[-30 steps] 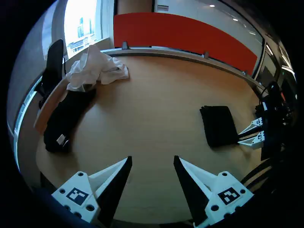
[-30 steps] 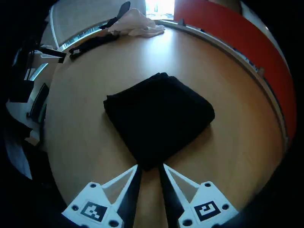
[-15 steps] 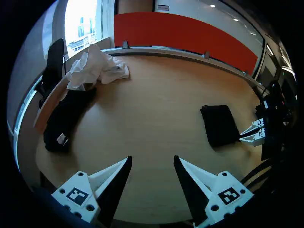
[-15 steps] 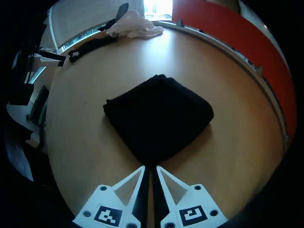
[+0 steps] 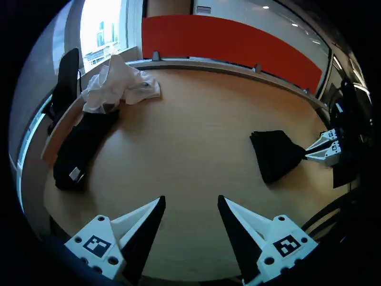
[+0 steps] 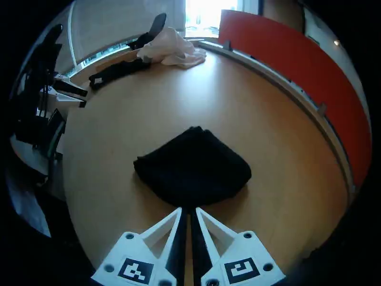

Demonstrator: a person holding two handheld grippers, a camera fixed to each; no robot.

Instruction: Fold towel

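A folded black towel [image 6: 193, 167] lies on the round wooden table [image 6: 143, 119]. My right gripper [image 6: 186, 212] is shut on its near corner, and that corner is pulled up toward the camera. The left gripper view shows the same towel [image 5: 272, 152] at the right, drawn to a point where the right gripper [image 5: 318, 149] pinches it. Close to the table's near edge, my left gripper [image 5: 190, 200] stands open with nothing between its fingers. It also appears far left in the right gripper view, as the left gripper [image 6: 71, 93].
A crumpled white cloth [image 5: 119, 85] and a long black cloth [image 5: 81, 143] lie at the table's far left edge, beside a black chair [image 5: 66, 86]. A red partition [image 5: 233, 45] runs behind the table's far rim. Dark equipment stands behind the right gripper.
My right gripper went from nearly shut to shut on the towel's corner, then rose and drew back, lifting that corner. The left gripper has stayed still.
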